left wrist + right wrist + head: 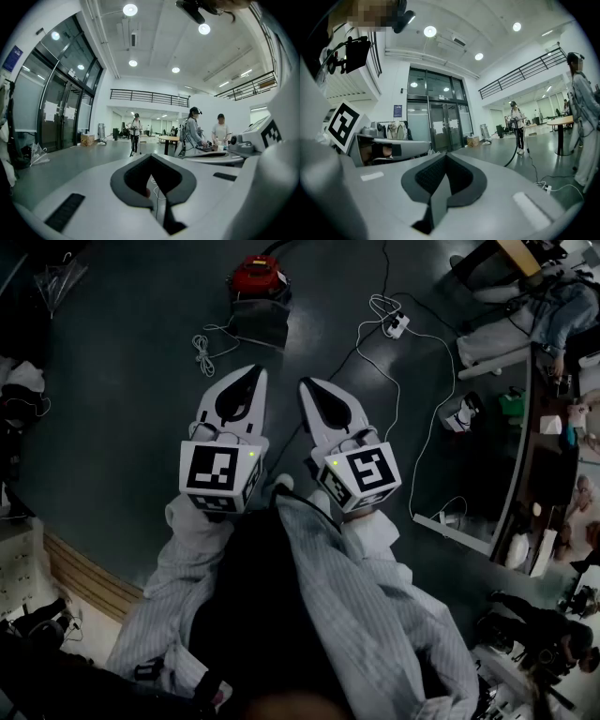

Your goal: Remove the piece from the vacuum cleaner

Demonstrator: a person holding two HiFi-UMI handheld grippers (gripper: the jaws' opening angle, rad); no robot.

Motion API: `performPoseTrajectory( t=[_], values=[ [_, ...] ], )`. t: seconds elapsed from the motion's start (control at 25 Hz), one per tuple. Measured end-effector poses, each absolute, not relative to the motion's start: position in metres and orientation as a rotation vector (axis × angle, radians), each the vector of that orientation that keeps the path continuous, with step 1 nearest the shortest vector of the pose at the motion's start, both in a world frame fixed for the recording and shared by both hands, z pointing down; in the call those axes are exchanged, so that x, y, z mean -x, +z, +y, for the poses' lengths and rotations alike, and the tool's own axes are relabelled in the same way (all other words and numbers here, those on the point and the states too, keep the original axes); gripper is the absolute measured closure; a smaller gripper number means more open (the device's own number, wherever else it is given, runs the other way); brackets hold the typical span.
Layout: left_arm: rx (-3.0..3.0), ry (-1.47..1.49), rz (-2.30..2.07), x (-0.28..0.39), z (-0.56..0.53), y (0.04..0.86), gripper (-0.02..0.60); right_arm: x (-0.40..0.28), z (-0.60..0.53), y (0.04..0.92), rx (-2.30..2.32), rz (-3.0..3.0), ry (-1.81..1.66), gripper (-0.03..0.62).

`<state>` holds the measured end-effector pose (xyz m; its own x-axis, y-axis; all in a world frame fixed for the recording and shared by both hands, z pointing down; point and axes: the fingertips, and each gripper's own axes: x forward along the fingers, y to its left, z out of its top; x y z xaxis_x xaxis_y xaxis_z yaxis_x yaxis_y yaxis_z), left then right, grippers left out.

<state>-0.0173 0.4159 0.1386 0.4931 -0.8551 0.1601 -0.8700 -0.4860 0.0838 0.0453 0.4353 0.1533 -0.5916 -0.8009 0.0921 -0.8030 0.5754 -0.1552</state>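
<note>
The vacuum cleaner (259, 292), a red and grey canister, stands on the dark floor at the top of the head view, well ahead of both grippers. My left gripper (248, 377) and my right gripper (312, 387) are held side by side in front of my body, pointing toward it and apart from it. Both are shut with nothing between their jaws. In the left gripper view the left gripper (151, 157) shows its dark pads together, and in the right gripper view the right gripper (446, 157) shows the same. The piece on the vacuum is too small to make out.
White cables (204, 348) and a power strip (397, 324) lie on the floor near the vacuum. A curved desk (525, 456) with clutter runs along the right. Several people (192, 131) stand at tables far off. A person (516, 126) holds a black hose.
</note>
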Motion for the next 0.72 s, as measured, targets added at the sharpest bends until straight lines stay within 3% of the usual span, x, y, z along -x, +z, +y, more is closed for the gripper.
performPoseTrajectory(
  t=[0.72],
  values=[
    [-2.538, 0.202, -1.525, 0.007, 0.405, 0.161, 0.577, -0.063, 0.429, 0.164, -1.384, -2.804, 0.356, 0.592]
  ],
)
